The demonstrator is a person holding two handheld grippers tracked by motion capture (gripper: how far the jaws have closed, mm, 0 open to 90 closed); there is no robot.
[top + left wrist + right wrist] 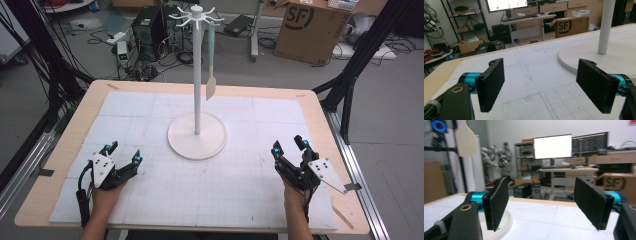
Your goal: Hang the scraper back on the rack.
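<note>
A white rack (197, 75) with a round base and a ring of hooks at its top stands at the middle of the table. A spatula (211, 55) with a mint handle and a pale blade hangs from one hook on its right side. My left gripper (124, 151) rests low at the front left, open, with nothing between its fingers; in its own view (544, 85) the rack's base (596, 57) lies ahead to the right. My right gripper (287, 145) is at the front right, open and empty (544, 205), with the spatula's blade (465, 137) high on the left.
A white gridded mat (250, 190) covers the wooden table (60, 165). Black frame legs (350, 80) stand at both sides. Behind the table on the floor are a cardboard box (310, 27), a computer case (147, 30) and loose cables.
</note>
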